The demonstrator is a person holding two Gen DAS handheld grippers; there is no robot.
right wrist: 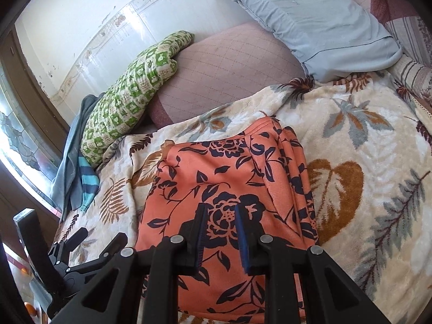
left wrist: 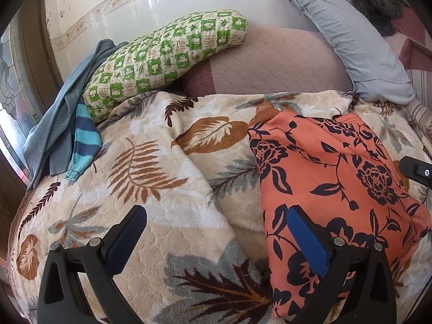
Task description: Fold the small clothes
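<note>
An orange garment (left wrist: pixel 332 178) printed with dark flowers is lying folded on a leaf-patterned blanket (left wrist: pixel 162 189) that is covering the bed. The left hand-held gripper (left wrist: pixel 216 232) is hovering with its jaws spread wide, one finger over bare blanket and the other over the near edge of the garment, pinching nothing. The right hand-held gripper (right wrist: pixel 218 232) is hanging over the middle of the garment with its jaws narrowed to a small gap; no cloth is showing between the pads.

Off to the left edge of the bed, a blue-grey cloth (left wrist: pixel 51 124) and a striped sleeve (left wrist: pixel 83 143) are lying bunched together, well apart from the garment. Behind them a green checked pillow (left wrist: pixel 162 59) is leaning against a mauve quilted cushion (left wrist: pixel 270 64), and a pale blue pillow (left wrist: pixel 353 43) is resting beyond the blanket. A white tiled wall (left wrist: pixel 135 2) with a patterned border is running behind the bed.
</note>
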